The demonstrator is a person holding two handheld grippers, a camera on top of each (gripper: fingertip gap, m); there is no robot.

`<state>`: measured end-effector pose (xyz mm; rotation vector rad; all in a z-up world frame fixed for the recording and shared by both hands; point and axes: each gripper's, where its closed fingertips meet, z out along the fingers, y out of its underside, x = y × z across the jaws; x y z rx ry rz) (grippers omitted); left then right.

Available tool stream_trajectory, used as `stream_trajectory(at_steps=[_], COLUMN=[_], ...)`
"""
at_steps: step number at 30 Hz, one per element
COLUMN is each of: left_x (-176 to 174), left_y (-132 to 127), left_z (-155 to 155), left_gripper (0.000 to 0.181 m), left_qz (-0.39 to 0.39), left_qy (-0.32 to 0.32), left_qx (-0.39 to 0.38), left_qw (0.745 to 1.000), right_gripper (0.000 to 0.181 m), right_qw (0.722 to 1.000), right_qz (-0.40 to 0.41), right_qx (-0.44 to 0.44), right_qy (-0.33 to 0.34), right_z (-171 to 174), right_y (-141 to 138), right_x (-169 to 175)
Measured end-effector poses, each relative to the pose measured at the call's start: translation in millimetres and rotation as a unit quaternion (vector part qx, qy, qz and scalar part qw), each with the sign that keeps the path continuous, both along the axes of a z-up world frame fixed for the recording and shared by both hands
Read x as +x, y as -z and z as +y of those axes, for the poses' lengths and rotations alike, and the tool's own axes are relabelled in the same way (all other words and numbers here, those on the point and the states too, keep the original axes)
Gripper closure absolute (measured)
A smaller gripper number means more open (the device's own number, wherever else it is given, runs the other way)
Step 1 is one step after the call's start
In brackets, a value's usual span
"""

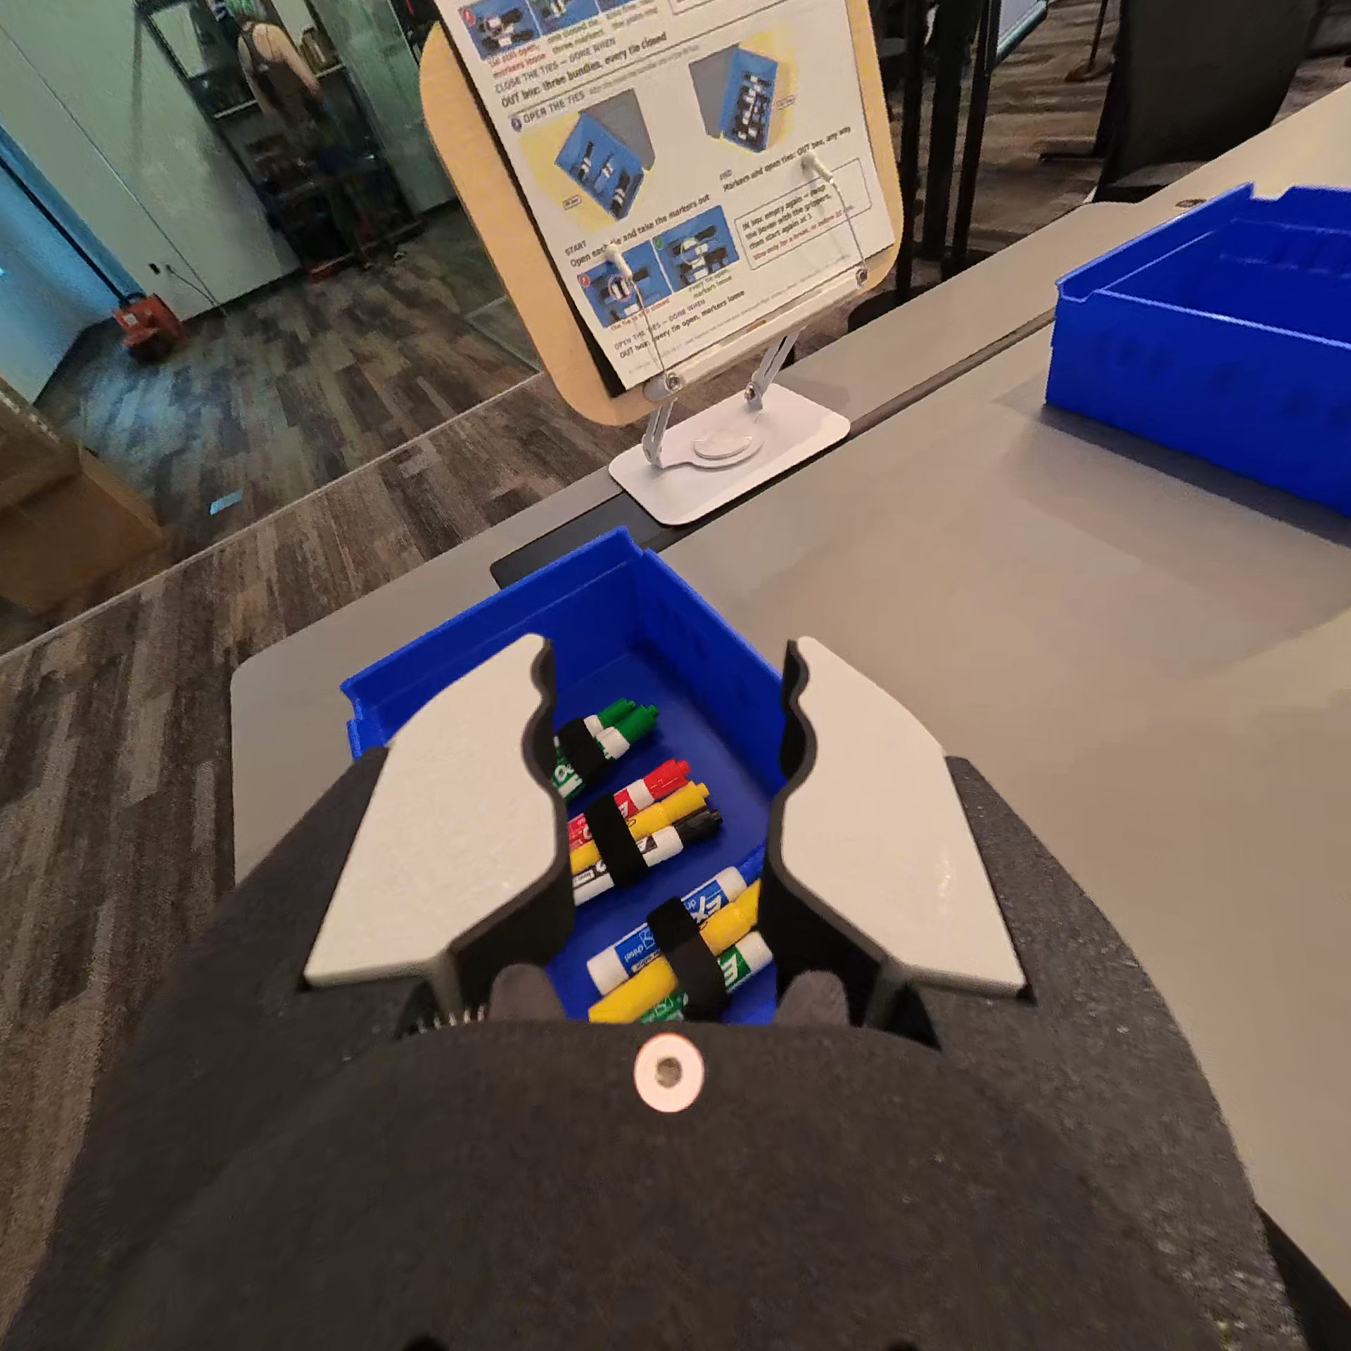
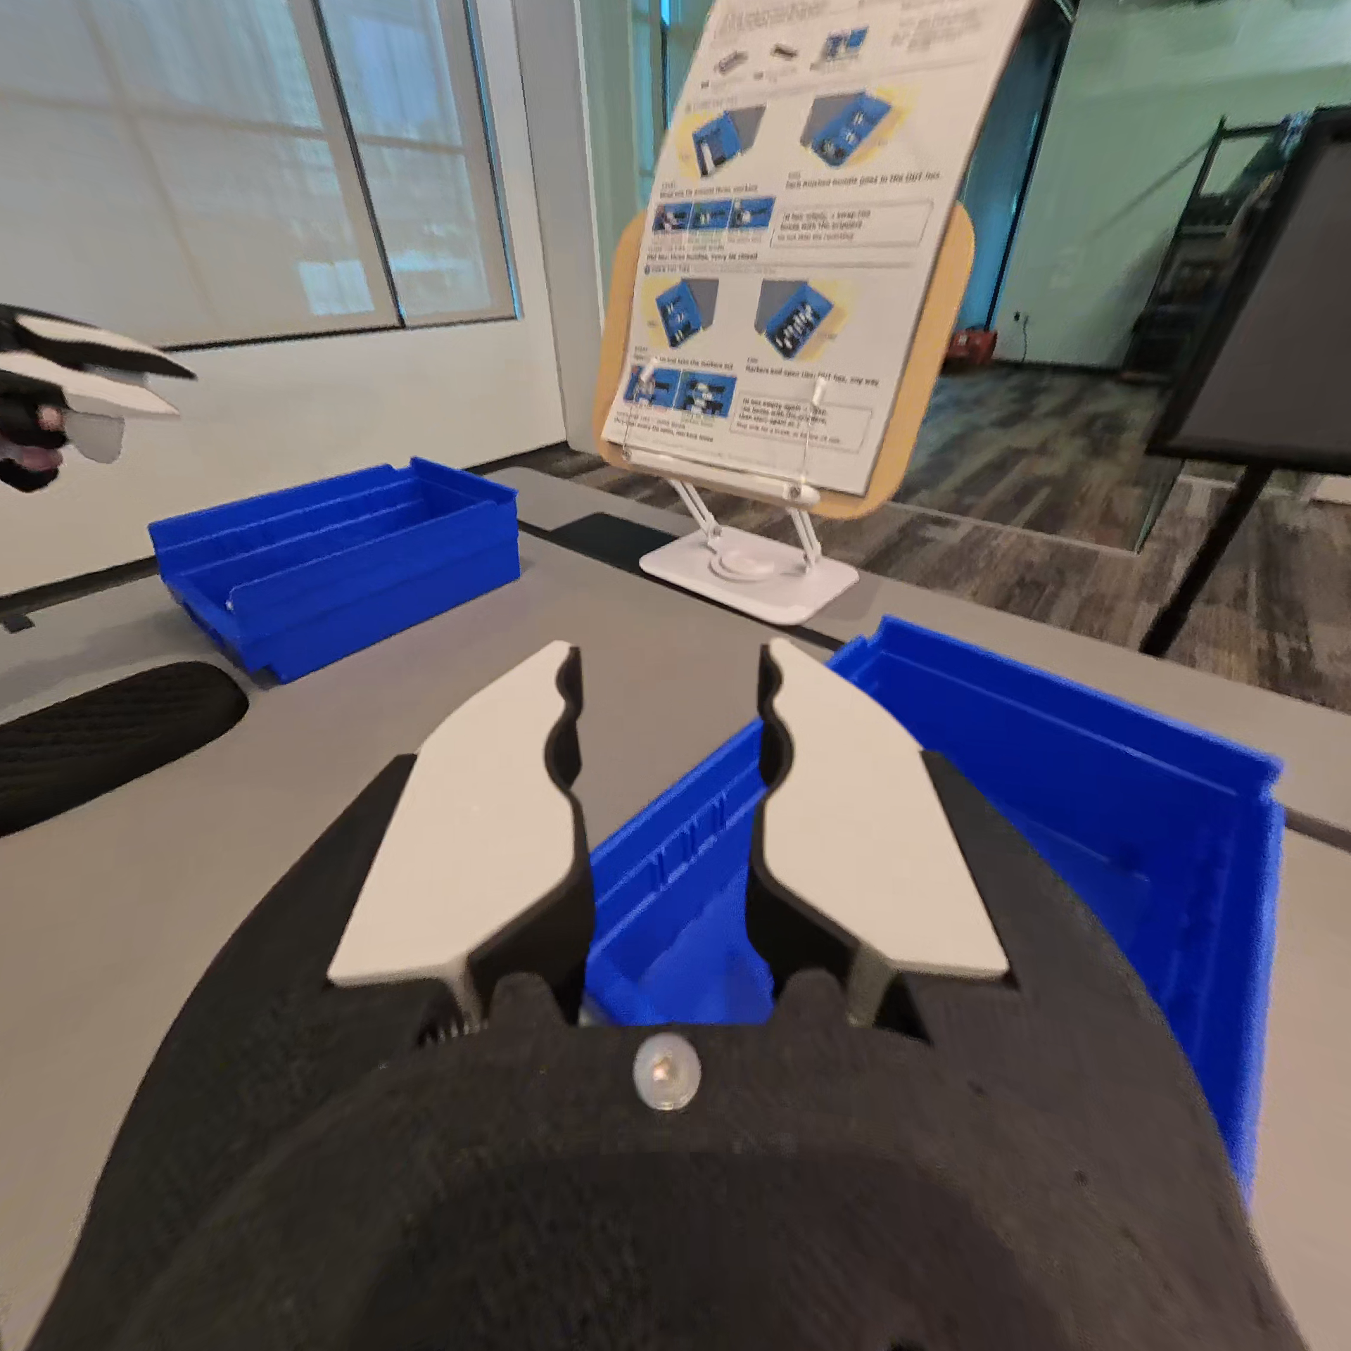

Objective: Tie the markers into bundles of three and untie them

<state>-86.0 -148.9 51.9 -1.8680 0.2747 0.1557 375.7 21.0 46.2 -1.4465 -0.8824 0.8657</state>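
Observation:
In the left wrist view, a blue bin (image 1: pixel 658 607) holds three marker bundles, each wrapped by a black tie: a green bundle (image 1: pixel 610 735) at the far end, a red, yellow and black bundle (image 1: pixel 651 826) in the middle, and a blue, yellow and green bundle (image 1: pixel 680 950) nearest. My left gripper (image 1: pixel 665 651) hovers open above this bin, empty. In the right wrist view, my right gripper (image 2: pixel 669 658) is open and empty above the near corner of a second blue bin (image 2: pixel 1060 789), whose visible inside shows no markers. The left gripper (image 2: pixel 95 380) also shows at the far left, raised.
An instruction sheet on a wooden stand (image 1: pixel 680 183) with a white base stands at the table's back edge; it also shows in the right wrist view (image 2: pixel 797 241). The second bin (image 1: pixel 1206 343) sits to the right. The table edge drops to carpet on the left. A black padded object (image 2: pixel 110 731) lies near left. My right fingertips sit around 50 cm from my left ones.

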Motion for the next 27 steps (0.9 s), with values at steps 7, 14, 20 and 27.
stream_trajectory(at_steps=[7,14,20,27], left_x=[-5.5,-22.0,-30.4,-26.4], left_y=[10.9,39.8,76.2,124.2], left_z=[-8.5,-6.4,-2.9,-15.2], left_gripper=[0.119,0.123,0.126,0.13], left_qz=[-0.015,0.016,0.068,0.105], left_qy=[0.02,0.036,0.071,0.142], left_qx=[-0.042,-0.139,-0.226,-0.35], left_qw=[0.999,0.989,0.969,0.92], right_gripper=[0.134,0.135,0.134,0.151], right_qw=[0.998,0.993,0.983,0.978], right_qz=[0.015,0.028,0.101,0.042], right_qx=[0.051,0.089,0.087,0.112], right_qy=[-0.043,-0.066,-0.125,-0.174], right_z=[9.7,14.9,11.4,16.7], right_y=[-26.0,-55.9,-82.1,-61.6], right_x=[-24.5,-29.7,-42.2,-76.6])
